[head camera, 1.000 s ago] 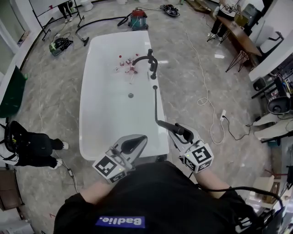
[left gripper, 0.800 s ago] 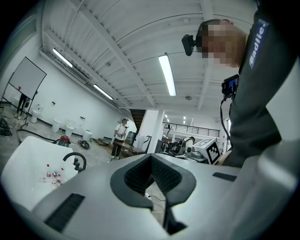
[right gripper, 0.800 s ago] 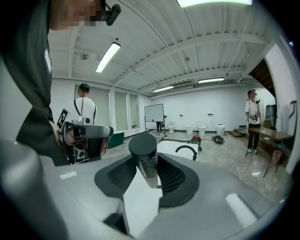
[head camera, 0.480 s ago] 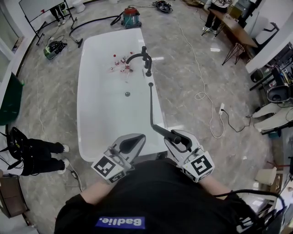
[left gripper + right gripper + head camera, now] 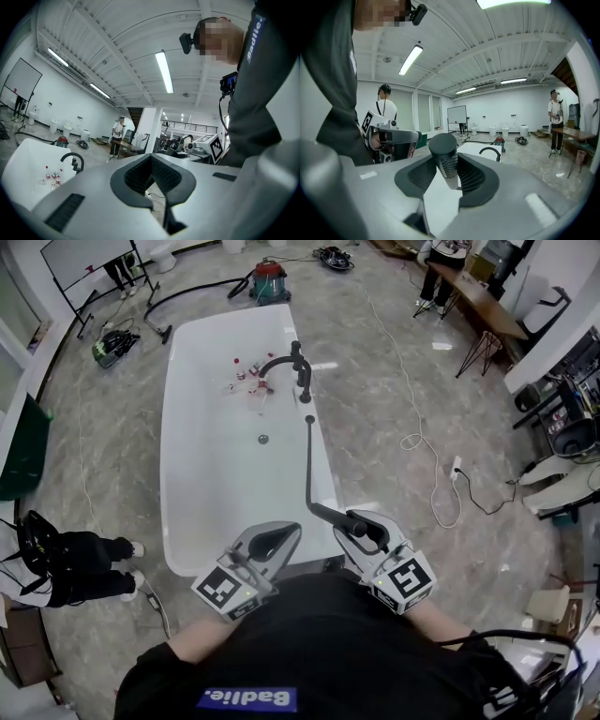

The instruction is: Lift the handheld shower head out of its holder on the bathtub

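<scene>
1. The shower head [image 5: 333, 514] is out of its holder and clear of the bathtub [image 5: 178, 381]. It hangs in the air just past the tub's near end, at about 5 o'clock from the tub's middle. In the right gripper view its round dark end stands up above the pads.
2. The right tool [image 5: 364, 519] is clamped on the shower head's ribbed barrel, with a pad pressing on each side. Gripping across the barrel probably keeps the slim piece from twisting under the pull of the hose.
3. The hose [image 5: 307, 465] runs from the shower head toward 12 o'clock, along the tub's right rim, to a small fitting [image 5: 309, 419] on that rim. It bends near the tool and does not look tight, so I judge some slack is left.
4. The faucet [image 5: 292, 362] stands on the same rim, further toward 12 o'clock. Some small bottles [image 5: 246, 381] lie inside the tub beside it.
5. The left tool [image 5: 292, 526] has its jaws together with nothing between them. It is held just beside the right tool, at its 9 o'clock, and apparently kept out of the way, since one tool can do this lift.
6. Judging by how things lie, the lift looks done.
</scene>
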